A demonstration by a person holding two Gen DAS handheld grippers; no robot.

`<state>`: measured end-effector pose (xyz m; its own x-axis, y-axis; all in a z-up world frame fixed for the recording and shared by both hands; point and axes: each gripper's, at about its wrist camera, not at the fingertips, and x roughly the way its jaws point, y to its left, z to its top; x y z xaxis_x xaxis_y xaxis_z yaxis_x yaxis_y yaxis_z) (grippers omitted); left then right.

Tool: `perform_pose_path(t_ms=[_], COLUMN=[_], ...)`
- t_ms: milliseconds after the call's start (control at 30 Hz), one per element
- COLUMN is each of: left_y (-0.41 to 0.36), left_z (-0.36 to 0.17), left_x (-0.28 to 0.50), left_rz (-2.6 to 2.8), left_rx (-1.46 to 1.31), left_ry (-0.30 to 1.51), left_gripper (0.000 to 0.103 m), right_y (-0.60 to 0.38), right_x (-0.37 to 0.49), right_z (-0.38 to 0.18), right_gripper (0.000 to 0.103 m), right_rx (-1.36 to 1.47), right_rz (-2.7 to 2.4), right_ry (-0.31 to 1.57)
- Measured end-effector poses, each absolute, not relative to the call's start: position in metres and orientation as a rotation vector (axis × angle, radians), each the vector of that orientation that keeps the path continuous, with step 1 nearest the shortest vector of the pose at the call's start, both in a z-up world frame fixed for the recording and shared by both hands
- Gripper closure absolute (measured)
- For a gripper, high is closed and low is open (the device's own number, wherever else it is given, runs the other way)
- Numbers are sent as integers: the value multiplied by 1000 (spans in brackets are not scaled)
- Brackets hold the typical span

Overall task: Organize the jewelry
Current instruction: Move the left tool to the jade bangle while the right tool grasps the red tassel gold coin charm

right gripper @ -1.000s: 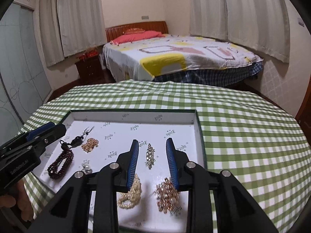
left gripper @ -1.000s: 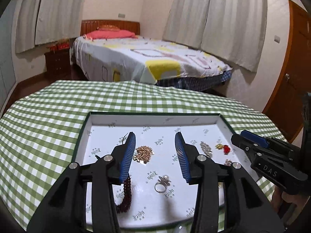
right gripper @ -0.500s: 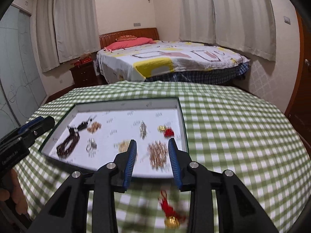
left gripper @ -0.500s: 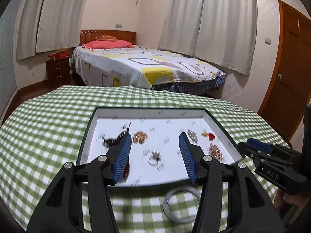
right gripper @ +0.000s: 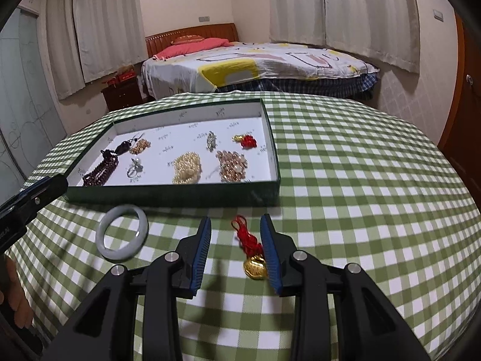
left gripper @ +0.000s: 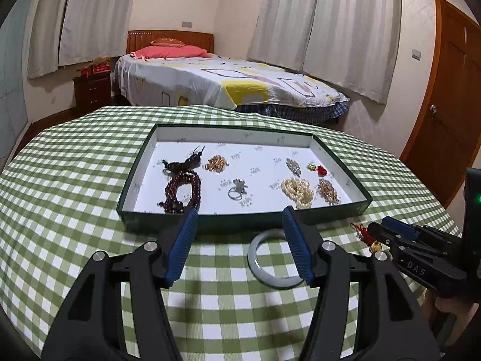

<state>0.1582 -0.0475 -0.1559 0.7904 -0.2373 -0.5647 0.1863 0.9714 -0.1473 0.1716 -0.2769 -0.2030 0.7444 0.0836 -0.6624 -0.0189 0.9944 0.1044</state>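
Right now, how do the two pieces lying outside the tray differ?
The pale jade-like bangle is a plain rigid ring lying flat; the gold charm on a red knotted cord is small, bright and limp. The bangle lies ahead of the left gripper; the charm sits between the right gripper fingers. Both rest on the green checked tablecloth, near the dark green tray.

Warm, even indoor light fills both fisheye views, with the curtains drawn. Straight lines bow toward the edges and the corners fall off to black. The tray and its jewelry are sharp. The gripper casts a soft shadow on the checked tablecloth; the near charm is slightly blurred.
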Motion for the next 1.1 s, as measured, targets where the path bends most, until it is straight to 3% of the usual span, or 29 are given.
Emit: perform_pose_path(t_ms=[467, 567, 867, 933, 1100], left_y=[-49, -50, -55, -57, -65], left_z=[-166, -167, -172, -174, -178], left_x=[156, 157, 156, 156, 156], left_rz=[-220, -222, -236, -241, -259], left_rx=[-92, -90, -84, -83, -78], left_ry=[657, 663, 680, 684, 707], left_gripper=[46, 46, 45, 45, 44], right_y=[-282, -284, -275, -273, -275], right_x=[176, 179, 181, 179, 176], right_z=[-215, -218, -224, -224, -223], right_gripper=[68, 62, 62, 75, 84], right_rx=[87, 90, 69, 62, 76], right_rz=[34, 23, 33, 31, 42], right_ry=[781, 793, 832, 832, 834])
